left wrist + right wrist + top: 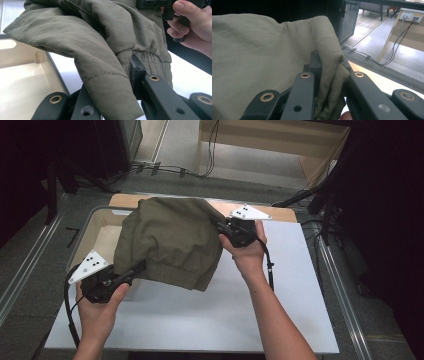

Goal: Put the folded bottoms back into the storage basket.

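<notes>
Left gripper (134, 271), held in the person's left hand (97, 310) at the near left of the table, is clamped on the elastic-hemmed edge of an olive-green fabric garment (170, 242); in the left gripper view the cloth (100, 50) is pinched between its black jaws, with a fold hanging down over them; right gripper (220, 226), held in the right hand (250, 252) farther back and to the right, is likewise clenched on the opposite edge of the garment; in the right gripper view a bunched fold of the cloth (329, 62) is squeezed between the jaws. Between the two grippers the garment hangs lifted off the surface, sagging in the middle; it spans from above the beige plastic tray (100, 232) at the left to above the white sheet (200, 315) covering the table; its gathered hem faces the person; the wooden board (280, 214) lies beyond it, under the far edge of the sheet.
</notes>
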`<state>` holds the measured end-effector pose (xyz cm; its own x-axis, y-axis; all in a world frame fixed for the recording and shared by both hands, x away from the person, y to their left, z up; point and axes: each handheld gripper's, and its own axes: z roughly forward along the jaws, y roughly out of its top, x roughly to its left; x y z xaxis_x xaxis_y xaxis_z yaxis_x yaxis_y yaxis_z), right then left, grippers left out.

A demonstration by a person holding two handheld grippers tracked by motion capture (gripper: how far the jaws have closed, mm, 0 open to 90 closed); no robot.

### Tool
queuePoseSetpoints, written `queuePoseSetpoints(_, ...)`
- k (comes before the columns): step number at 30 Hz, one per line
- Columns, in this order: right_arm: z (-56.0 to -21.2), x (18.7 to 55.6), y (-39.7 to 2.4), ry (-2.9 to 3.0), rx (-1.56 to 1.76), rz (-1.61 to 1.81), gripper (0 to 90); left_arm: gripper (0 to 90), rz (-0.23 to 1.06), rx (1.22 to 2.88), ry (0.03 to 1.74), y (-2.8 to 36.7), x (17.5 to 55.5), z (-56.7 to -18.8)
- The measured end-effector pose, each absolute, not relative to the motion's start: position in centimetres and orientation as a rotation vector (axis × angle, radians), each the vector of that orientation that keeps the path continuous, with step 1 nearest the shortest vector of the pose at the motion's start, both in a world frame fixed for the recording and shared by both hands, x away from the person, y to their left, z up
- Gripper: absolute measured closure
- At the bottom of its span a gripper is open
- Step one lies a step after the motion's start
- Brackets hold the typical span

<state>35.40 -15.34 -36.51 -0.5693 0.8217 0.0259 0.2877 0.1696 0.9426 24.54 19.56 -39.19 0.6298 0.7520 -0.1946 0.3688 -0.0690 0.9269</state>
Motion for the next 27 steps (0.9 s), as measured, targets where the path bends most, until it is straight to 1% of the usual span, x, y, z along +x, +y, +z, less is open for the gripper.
queuePoseSetpoints(10,-35.9,36.5,-13.2,1.963,1.017,1.408,78.2,75.3,0.418,1.639,0.960,21.5,24.7,-38.9)
queuePoseSetpoints(19,-35.8,37.3,-11.6,1.978,1.001,1.416,78.2,75.3,0.468,1.642,0.977,22.5,24.5,-38.7)
queuePoseSetpoints(27,-35.6,37.9,-10.4,1.991,0.977,1.416,78.2,75.3,0.474,1.624,0.995,23.6,24.6,-38.7)
